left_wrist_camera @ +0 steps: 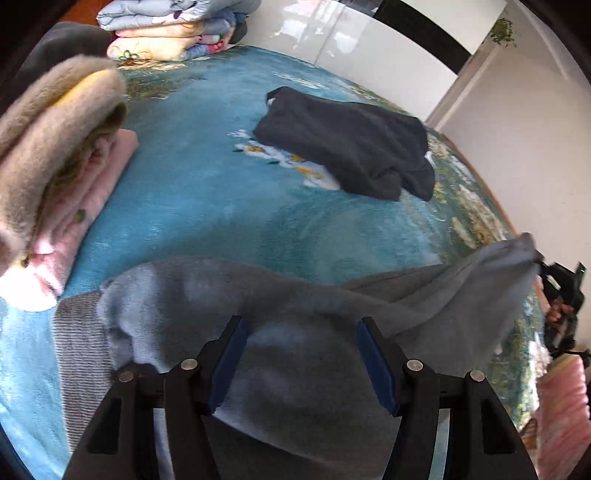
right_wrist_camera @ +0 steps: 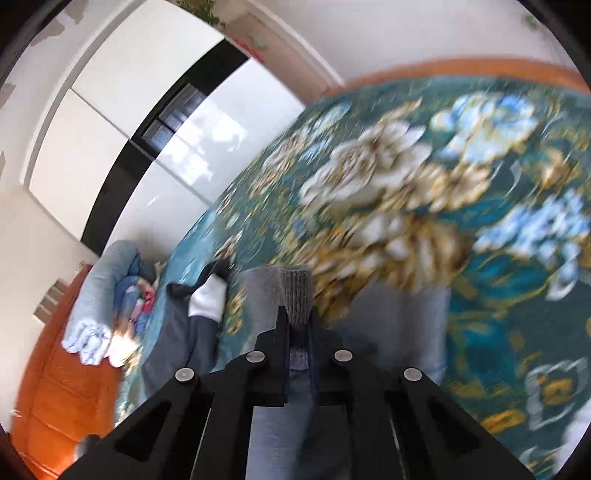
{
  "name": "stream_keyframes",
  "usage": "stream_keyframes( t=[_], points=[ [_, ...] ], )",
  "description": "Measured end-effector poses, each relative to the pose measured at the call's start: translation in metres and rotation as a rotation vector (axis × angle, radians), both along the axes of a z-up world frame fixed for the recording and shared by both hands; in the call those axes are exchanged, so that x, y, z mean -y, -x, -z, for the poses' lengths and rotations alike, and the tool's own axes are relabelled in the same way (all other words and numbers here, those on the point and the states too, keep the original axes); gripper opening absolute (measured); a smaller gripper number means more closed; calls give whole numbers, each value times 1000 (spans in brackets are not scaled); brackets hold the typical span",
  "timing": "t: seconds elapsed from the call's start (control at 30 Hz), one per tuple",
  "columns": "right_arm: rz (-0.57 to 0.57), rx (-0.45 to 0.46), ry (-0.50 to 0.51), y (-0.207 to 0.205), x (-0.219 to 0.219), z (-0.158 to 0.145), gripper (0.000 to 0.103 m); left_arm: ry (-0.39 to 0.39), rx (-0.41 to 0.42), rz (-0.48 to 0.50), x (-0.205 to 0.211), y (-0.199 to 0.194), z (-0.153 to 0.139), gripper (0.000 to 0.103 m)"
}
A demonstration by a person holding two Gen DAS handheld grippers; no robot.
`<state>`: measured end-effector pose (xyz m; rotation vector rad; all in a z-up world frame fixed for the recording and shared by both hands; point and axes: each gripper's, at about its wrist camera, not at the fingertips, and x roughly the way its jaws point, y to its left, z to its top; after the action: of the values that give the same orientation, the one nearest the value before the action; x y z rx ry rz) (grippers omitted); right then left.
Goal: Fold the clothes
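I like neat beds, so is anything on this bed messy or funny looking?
Mostly tidy. The grey garment is half lifted: the right gripper pinches its ribbed cuff, so it hangs crooked, while the left gripper sits open over it. The dark folded garment lies neatly on the blue floral blanket.

A bed (left_wrist_camera: 207, 206) covered by a teal floral blanket (right_wrist_camera: 424, 177) carries the clothes. On it lie a grey garment (left_wrist_camera: 295, 314) at the near edge, a dark folded garment (left_wrist_camera: 351, 147) further back, a folded fluffy stack (left_wrist_camera: 55, 166) at the left and piled quilts (left_wrist_camera: 173, 33) at the far end
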<state>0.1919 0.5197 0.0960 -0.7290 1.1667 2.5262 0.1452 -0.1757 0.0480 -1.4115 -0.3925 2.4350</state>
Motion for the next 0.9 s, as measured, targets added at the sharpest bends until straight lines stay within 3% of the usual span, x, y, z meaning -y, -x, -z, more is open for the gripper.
stream_keyframes(
  t=[0.13,0.23,0.37,0.4,0.43,0.5,0.53,0.7,0.8,0.87,0.9],
  points=[
    [64,211,8,-2,-19,42,8,17,25,-42,8,3,10,66],
    [77,204,61,-6,-25,56,9,16,25,-74,17,1,9,66],
    [66,211,13,-8,-19,43,14,11,22,-90,23,0,8,66],
    [66,212,-10,-12,-17,40,22,12,23,-90,23,0,9,66],
    [69,208,-25,-17,-16,38,39,12,24,-90,24,0,9,66],
    [77,201,-45,-25,-13,37,63,12,26,-91,24,1,10,66],
    [81,202,-28,-24,-15,41,64,12,26,-91,24,1,10,66],
    [97,149,177,-24,-35,67,64,15,26,-90,22,3,9,66],
    [110,134,191,-14,-37,69,64,18,29,-90,21,2,9,66],
    [111,140,180,-7,-33,68,52,20,33,-92,20,2,10,66],
    [105,163,177,-3,-30,69,34,20,35,-93,19,2,11,66]
  ],
)
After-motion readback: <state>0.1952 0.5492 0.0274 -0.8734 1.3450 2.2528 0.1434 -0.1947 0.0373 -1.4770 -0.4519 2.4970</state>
